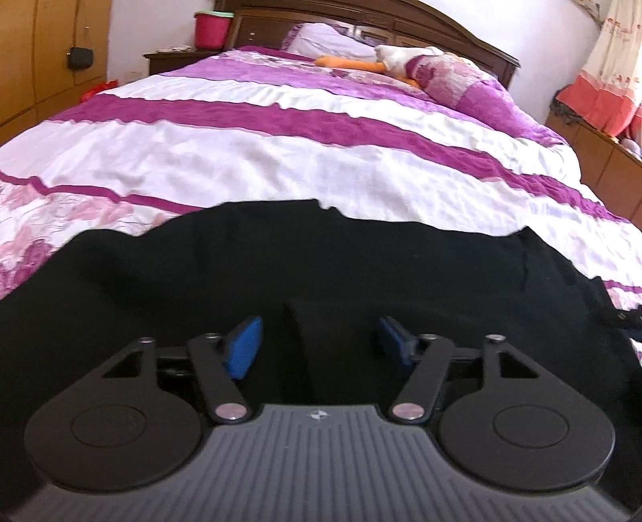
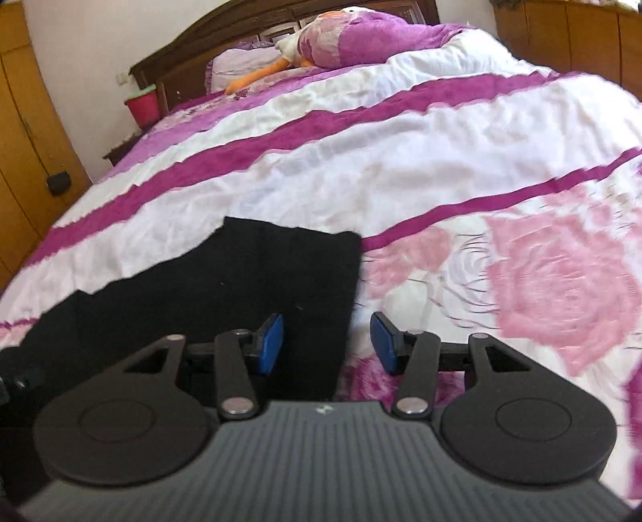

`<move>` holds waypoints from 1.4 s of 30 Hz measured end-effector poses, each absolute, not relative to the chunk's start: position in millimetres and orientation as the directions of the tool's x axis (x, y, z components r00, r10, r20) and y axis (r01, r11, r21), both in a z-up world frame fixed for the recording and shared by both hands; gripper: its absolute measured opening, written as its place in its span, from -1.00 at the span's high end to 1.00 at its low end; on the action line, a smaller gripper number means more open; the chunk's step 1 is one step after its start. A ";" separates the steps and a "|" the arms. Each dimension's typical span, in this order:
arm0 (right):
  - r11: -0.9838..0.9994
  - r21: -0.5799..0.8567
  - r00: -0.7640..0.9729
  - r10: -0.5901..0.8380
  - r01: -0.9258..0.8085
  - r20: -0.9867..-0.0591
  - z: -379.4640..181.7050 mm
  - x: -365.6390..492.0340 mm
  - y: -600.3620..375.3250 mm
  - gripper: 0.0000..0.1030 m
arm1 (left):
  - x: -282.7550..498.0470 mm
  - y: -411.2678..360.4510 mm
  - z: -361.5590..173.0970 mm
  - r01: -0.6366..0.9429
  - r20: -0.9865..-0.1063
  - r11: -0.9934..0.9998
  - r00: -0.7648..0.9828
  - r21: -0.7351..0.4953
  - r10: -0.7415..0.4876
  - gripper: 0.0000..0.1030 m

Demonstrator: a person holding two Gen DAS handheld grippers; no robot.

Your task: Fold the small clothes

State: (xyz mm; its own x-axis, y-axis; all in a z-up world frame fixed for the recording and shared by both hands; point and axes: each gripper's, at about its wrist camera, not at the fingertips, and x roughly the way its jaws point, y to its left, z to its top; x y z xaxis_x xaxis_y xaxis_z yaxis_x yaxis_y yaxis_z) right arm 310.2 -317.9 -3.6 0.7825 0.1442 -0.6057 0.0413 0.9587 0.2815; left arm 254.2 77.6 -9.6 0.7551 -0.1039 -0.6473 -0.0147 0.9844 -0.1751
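A black garment (image 1: 361,261) lies spread on the near part of a purple-and-white striped bedspread (image 1: 248,152). My left gripper (image 1: 319,341) hovers low over the garment's middle. Its blue pads (image 1: 244,345) stand apart with a raised fold of black cloth between them, and neither pad presses on it. In the right wrist view the same garment (image 2: 240,281) fills the lower left. My right gripper (image 2: 326,341) straddles the garment's straight right edge: the left pad (image 2: 269,345) is over black cloth and the right pad is over the pink floral bedspread (image 2: 561,281). Its jaws stand apart and grip nothing.
A plush duck (image 1: 397,60) and a folded purple blanket (image 1: 461,84) lie near the pillow (image 1: 333,40) by the dark headboard (image 1: 441,28). A red bucket (image 1: 212,28) stands on the nightstand at the left. Wooden wardrobes (image 1: 48,60) flank the bed.
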 end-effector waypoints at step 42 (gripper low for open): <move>0.949 0.314 0.807 0.214 -0.037 -0.551 58.1 211.3 -315.9 0.34 | 138.1 119.8 29.5 -0.198 -0.545 0.977 0.813 0.074 0.206 -0.19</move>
State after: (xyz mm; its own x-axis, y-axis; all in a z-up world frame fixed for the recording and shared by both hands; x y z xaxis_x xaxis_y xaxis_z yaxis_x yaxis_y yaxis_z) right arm 211.3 -315.9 58.1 0.8069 0.2139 -0.5506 -0.0370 0.9486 0.3144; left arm 138.1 119.8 29.5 0.8128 0.2061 -0.5449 -0.1982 0.9774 0.0740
